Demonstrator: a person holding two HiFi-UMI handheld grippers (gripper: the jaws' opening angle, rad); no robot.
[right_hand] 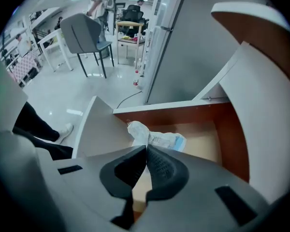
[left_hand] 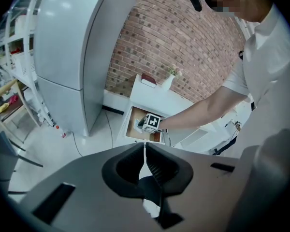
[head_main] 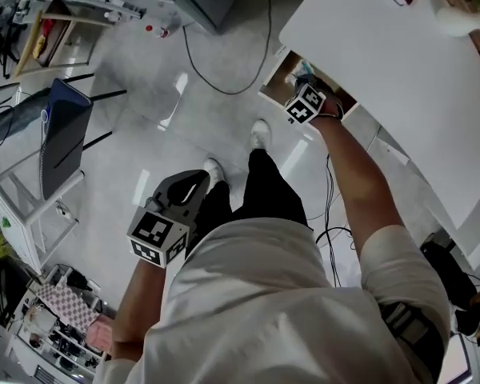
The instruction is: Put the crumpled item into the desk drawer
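The crumpled item (right_hand: 157, 138), a white and pale blue wrapper, lies low inside the open desk drawer (right_hand: 183, 112) with brown wooden walls. My right gripper (right_hand: 146, 148) reaches into that drawer, its jaws closed together right at the wrapper's near edge. In the head view the right gripper (head_main: 301, 82) is stretched into the drawer (head_main: 274, 85) under the white desk (head_main: 384, 62). My left gripper (head_main: 198, 181) hangs by the person's left thigh, shut with nothing in it. The left gripper view shows the drawer (left_hand: 135, 129) and wrapper (left_hand: 138, 124) from afar, beyond my left gripper (left_hand: 145, 148).
A black cable (head_main: 224, 74) loops over the floor near the drawer. A blue-grey chair (head_main: 60, 134) and a white rack (head_main: 16, 206) stand at the left. A tall grey cabinet (left_hand: 72, 47) rises left of the desk. The person's feet (head_main: 260, 134) are in front of the drawer.
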